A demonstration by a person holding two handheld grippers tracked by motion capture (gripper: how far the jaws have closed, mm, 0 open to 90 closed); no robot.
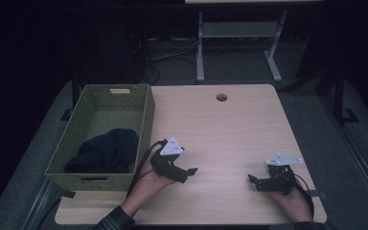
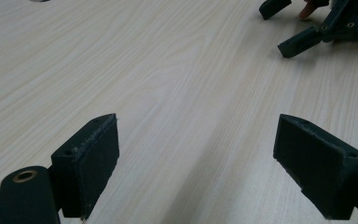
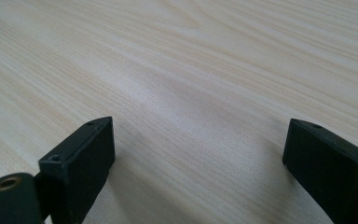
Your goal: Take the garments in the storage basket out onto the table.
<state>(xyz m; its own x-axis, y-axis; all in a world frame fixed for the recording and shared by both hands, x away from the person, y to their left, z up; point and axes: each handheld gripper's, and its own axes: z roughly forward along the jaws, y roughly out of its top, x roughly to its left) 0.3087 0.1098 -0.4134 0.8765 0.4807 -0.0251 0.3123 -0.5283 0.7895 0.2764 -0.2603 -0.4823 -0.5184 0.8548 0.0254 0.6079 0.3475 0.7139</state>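
Observation:
A green woven basket [image 1: 146,115] stands on the left part of the light wooden table [image 1: 230,129], with a dark blue cloth [image 1: 106,151] bundled in its near half. My left gripper [image 1: 189,171] rests just right of the basket's near corner, open, jaws pointing right over bare wood. In the left gripper view its jaws [image 2: 196,172] stand wide apart with nothing between them, and the other gripper [image 2: 303,32] lies at the top right. My right gripper [image 1: 254,182] sits near the table's front right, open and pointing left; its jaws [image 3: 198,170] are empty.
A round cable hole [image 1: 221,97] is at the table's far middle. Behind the table stand the grey legs of another desk [image 1: 200,48] and floor cables [image 1: 172,52]. Bare wood spans the table between and beyond the grippers.

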